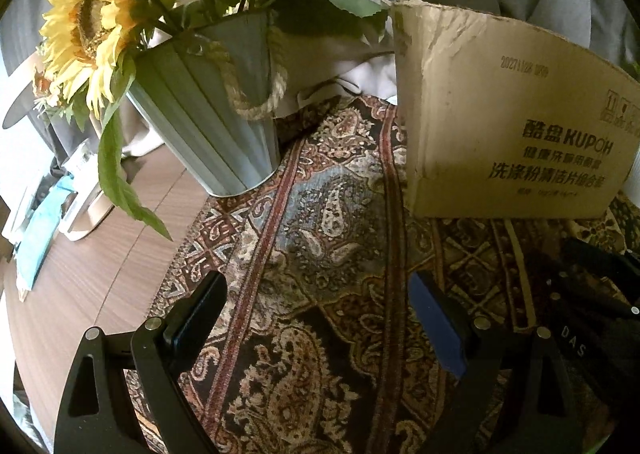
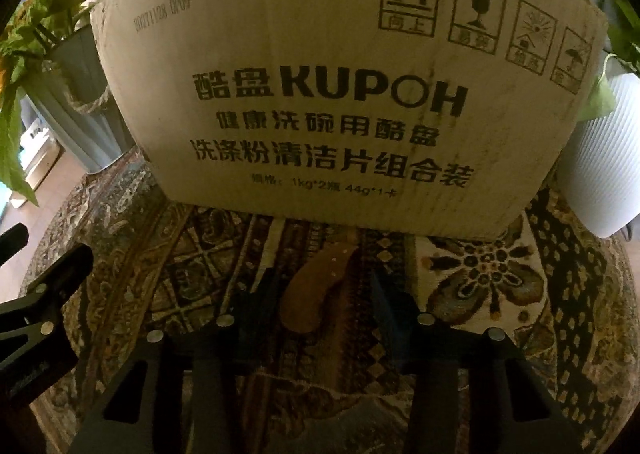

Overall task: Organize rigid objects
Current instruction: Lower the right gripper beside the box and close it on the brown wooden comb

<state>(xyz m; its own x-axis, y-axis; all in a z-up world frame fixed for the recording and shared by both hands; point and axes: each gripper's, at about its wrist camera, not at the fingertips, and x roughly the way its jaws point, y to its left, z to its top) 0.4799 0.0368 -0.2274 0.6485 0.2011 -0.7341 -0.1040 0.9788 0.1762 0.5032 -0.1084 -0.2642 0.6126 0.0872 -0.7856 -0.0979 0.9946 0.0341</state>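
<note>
Brown curved object (image 2: 316, 290) on the patterned cloth (image 2: 480, 278), long axis running from near the cardboard box (image 2: 328, 94) toward the camera. Its identity is unclear in the dim view. It lies between the right tongs (image 2: 320, 294), pads not visibly pressing. Left tongs (image 1: 316, 318) stand wide apart, empty.

Both wrist views look steeply down, close, sharing the cardboard box (image 1: 516, 126) and patterned cloth (image 2: 224, 254).

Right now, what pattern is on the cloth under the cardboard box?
Paisley and floral motifs in dark brown, red and cream on the cloth, clearest in the left wrist view.
</note>
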